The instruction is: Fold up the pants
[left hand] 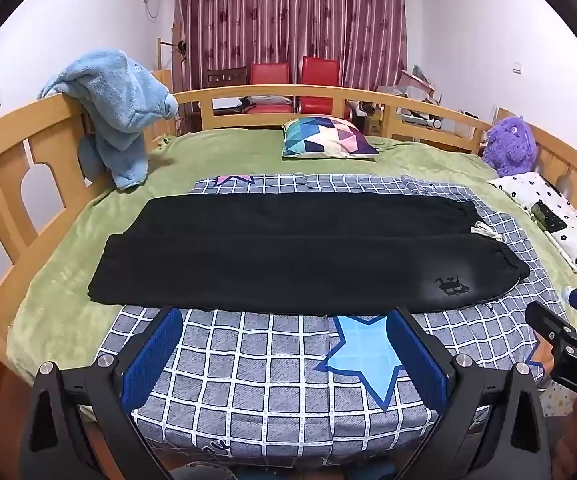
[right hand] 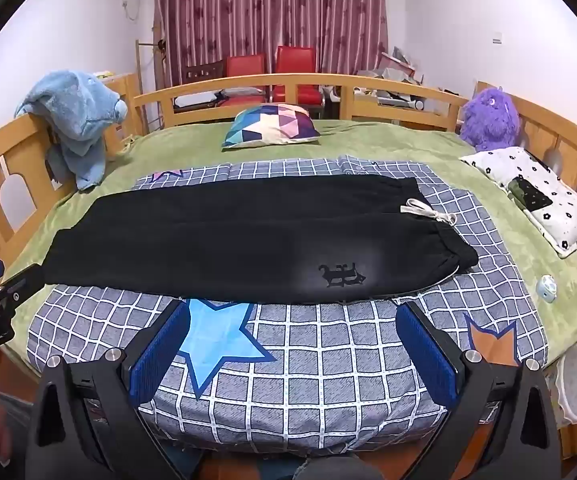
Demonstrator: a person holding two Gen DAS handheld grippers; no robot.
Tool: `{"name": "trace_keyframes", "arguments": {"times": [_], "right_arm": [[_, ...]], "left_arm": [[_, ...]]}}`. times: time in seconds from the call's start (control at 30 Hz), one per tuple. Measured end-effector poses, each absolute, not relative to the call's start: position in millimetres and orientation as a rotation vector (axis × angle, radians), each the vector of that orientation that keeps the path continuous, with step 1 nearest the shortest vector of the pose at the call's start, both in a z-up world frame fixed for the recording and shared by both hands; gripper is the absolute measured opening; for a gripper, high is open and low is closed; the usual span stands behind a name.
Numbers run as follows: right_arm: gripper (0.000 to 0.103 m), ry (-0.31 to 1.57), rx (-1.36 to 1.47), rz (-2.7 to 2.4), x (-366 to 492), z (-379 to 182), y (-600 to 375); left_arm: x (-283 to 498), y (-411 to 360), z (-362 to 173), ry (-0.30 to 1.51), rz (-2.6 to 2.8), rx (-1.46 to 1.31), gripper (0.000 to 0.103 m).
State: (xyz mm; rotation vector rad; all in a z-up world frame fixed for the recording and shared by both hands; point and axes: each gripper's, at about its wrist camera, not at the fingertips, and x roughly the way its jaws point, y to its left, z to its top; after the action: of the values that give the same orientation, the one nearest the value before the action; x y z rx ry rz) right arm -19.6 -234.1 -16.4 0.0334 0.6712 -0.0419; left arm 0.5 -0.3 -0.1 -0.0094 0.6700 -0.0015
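Note:
Black pants (left hand: 296, 256) lie flat across a checked blanket (left hand: 272, 368) on the bed, legs side by side, cuffs to the left, waist with a white drawstring (left hand: 488, 232) to the right. They also show in the right wrist view (right hand: 248, 240), with a small black emblem (right hand: 342, 274) near the waist. My left gripper (left hand: 284, 320) is open and empty, held just short of the pants' near edge. My right gripper (right hand: 292, 312) is open and empty, near the same edge by the emblem. Its body shows at the right of the left wrist view (left hand: 568, 336).
A wooden bed rail (left hand: 16, 168) runs around the bed. A blue plush robe (left hand: 116, 112) hangs on the left rail. A patterned cushion (left hand: 324, 138), a purple plush toy (left hand: 508, 146) and a white flowered pillow (left hand: 552, 220) lie beyond. A small round object (right hand: 546, 287) lies at the right.

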Motion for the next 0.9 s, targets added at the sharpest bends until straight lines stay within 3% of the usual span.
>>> {"name": "trace_keyframes", "arguments": {"times": [0.9], "right_arm": [[0.101, 0.674, 0.048, -0.046, -19.6, -16.1, -235.0]], "left_arm": [[-5.3, 2.9, 3.3, 0.642, -0.015, -0.036, 0.103]]}}
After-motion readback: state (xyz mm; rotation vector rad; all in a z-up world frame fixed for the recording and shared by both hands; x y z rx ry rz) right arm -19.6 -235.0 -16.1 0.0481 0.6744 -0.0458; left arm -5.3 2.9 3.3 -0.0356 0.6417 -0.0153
